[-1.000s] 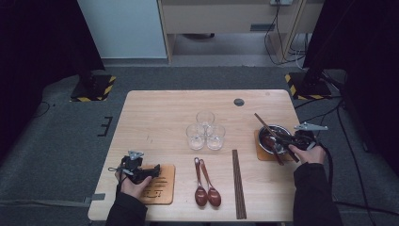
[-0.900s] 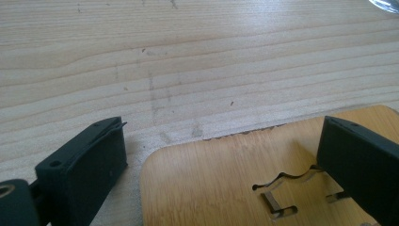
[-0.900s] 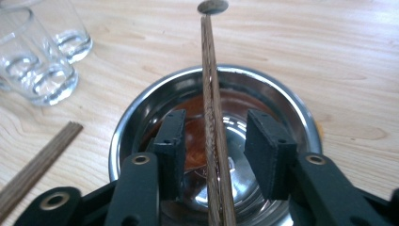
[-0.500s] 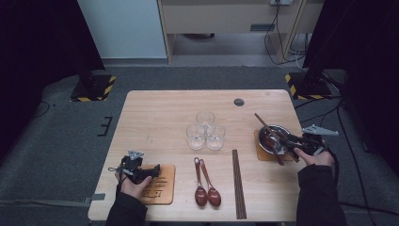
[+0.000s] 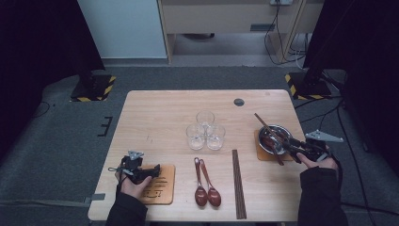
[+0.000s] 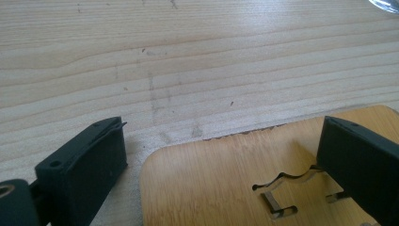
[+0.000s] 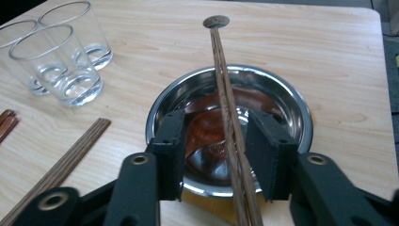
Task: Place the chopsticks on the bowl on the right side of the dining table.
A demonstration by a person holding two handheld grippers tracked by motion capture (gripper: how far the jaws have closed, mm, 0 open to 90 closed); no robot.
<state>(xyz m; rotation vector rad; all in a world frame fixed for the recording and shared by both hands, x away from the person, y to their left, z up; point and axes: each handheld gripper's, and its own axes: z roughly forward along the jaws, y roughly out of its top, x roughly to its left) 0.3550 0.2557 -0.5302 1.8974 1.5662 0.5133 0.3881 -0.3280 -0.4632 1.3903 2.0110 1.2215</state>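
A steel bowl [image 5: 268, 129] [image 7: 282, 94] stands on a wooden coaster [image 5: 261, 154] at the table's right. A pair of dark chopsticks [image 5: 262, 121] [image 7: 221, 70] lies across the bowl, and something reddish-brown lies inside it. My right gripper [image 5: 282, 141] [image 7: 216, 132] is open at the bowl's near rim, with the chopsticks passing between its jaws, closer to the right one. My left gripper [image 5: 153, 170] [image 6: 223, 136] is open wide over the corner of a second wooden coaster [image 5: 160, 184] [image 6: 226, 188] at the front left, holding nothing.
Three empty glasses [image 5: 205, 129] [image 7: 70, 61] cluster mid-table. Two brown spoons [image 5: 205, 186] and another chopstick pair [image 5: 238, 183] [image 7: 70, 160] lie near the front edge. A small dark disc [image 5: 239, 102] [image 7: 216, 21] sits at the back.
My right hand and gripper have shifted slightly to the right, away from the bowl's centre. The left gripper has not moved.
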